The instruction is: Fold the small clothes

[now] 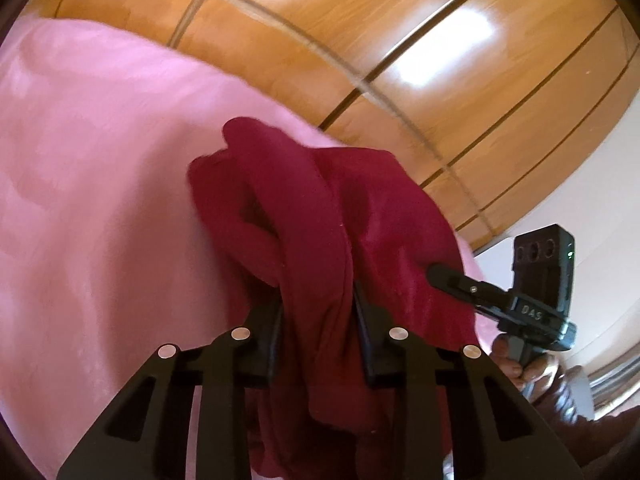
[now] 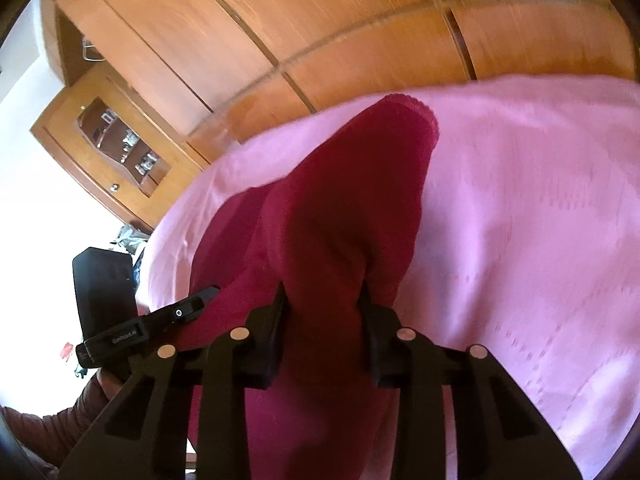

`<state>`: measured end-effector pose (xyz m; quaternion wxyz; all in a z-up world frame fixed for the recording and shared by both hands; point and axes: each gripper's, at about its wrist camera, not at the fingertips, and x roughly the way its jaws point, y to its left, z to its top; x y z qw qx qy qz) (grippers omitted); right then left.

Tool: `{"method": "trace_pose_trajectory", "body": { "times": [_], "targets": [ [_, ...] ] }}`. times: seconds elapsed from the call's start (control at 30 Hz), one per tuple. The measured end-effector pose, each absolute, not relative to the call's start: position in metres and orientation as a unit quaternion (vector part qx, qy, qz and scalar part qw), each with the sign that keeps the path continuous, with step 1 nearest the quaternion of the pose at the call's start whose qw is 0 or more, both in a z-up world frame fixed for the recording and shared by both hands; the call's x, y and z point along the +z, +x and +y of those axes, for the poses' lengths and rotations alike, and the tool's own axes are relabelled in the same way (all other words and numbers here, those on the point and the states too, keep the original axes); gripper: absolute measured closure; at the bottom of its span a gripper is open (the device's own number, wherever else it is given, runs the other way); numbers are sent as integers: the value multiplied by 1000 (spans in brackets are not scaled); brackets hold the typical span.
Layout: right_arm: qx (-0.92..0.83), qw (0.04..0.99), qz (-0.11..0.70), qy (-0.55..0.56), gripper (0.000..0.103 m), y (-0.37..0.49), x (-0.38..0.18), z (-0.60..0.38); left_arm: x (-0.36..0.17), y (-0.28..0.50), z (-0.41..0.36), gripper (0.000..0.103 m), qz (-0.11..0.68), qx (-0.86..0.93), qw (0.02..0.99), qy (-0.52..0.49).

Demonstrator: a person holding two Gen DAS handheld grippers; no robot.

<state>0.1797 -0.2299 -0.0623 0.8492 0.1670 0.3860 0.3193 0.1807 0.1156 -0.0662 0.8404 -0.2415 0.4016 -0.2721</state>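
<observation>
A dark red garment (image 1: 320,208) is bunched up over a pink sheet (image 1: 100,200). My left gripper (image 1: 318,300) is shut on a thick fold of it, the cloth bulging between the two black fingers. In the right wrist view the same red garment (image 2: 344,208) rises in a peak, and my right gripper (image 2: 324,300) is shut on another fold of it. The right gripper (image 1: 440,272) also shows from the side in the left wrist view, its tip against the cloth. The left gripper (image 2: 200,298) shows at the lower left of the right wrist view, tip on the cloth.
Glossy wooden wardrobe doors (image 1: 400,40) stand close behind the pink sheet. A wooden cabinet with a glass door (image 2: 116,136) is at the left. A person's hand (image 1: 516,364) and dark sleeve (image 2: 48,420) hold the grippers' handles. A white wall (image 2: 24,208) is at the left.
</observation>
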Motion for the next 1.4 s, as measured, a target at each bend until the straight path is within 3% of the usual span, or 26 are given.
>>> {"method": "trace_pose_trajectory", "body": {
  "times": [0.37,0.47,0.6,0.63,0.67,0.7,0.77,0.83,1.1,1.27,1.4],
  "targets": [
    [245,907,314,133,74,243,-10,-301,-3,277,15,75,362,-318,857,-185],
    [200,915,326,131,67,278,-28,-326,-8,316,-21,74,379,-299,861,-158],
    [115,904,395,114,66,313,-91,-347,-63,359,-67,72,472,-216,852,-77],
    [104,897,415,113,59,317,-112,-350,-84,362,-78,66,489,-192,850,-43],
    [99,896,417,120,49,316,-120,-352,-91,361,-80,61,477,-182,859,-37],
    [102,896,409,142,47,313,-130,-357,-93,358,-79,51,464,-175,868,-39],
    [108,891,401,183,47,310,-135,-364,-94,361,-76,47,471,-174,863,-53],
    [96,895,398,177,42,309,-132,-361,-92,368,-72,35,475,-167,863,-47],
    [90,923,352,126,39,263,-94,-347,-57,329,-56,35,435,-101,892,-69],
    [76,919,384,48,36,247,-121,-307,-74,306,-76,35,434,-71,898,22],
    [56,920,382,64,32,239,-119,-308,-71,304,-70,34,439,-58,897,17]
  ]
}}
